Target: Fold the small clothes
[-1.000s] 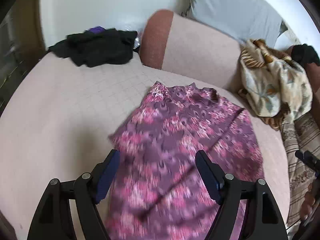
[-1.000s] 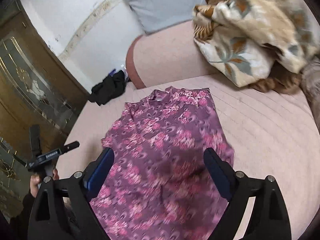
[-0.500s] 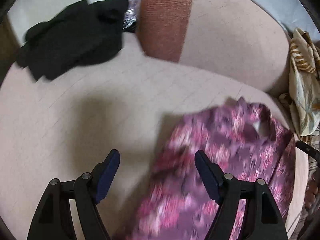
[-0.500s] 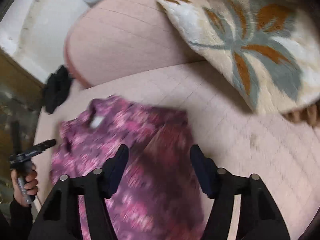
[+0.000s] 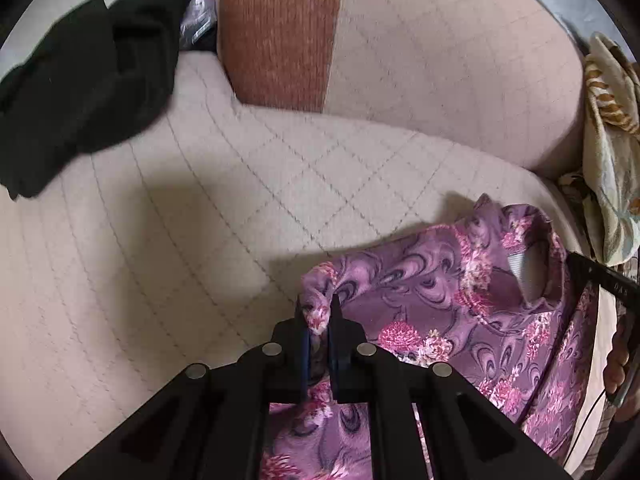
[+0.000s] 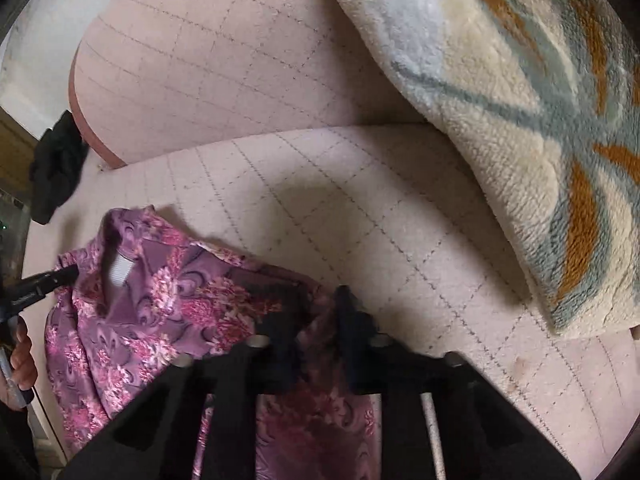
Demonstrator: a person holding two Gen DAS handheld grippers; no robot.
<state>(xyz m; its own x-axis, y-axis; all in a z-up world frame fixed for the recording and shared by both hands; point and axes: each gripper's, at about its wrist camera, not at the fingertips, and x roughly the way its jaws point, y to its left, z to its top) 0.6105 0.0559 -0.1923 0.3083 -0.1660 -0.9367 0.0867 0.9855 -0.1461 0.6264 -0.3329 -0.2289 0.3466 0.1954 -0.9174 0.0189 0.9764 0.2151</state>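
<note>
Between our left gripper's (image 5: 318,312) closed fingers we pinch one shoulder corner of the purple floral shirt (image 5: 452,308). Our right gripper (image 6: 320,304) has narrowed onto the opposite shoulder, though blur keeps us from telling whether the cloth is fully clamped. Stretched flat on the quilted sofa seat (image 5: 168,240), the shirt points its collar (image 6: 116,264) toward the backrest (image 6: 208,52), its long axis running back toward us. Farther out, black clothes (image 5: 84,76) lie left; a fleece blanket (image 6: 532,112) lies right.

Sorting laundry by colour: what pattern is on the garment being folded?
The garment is purple with pink flowers and dark swirls, clearest in the left wrist view.
</note>
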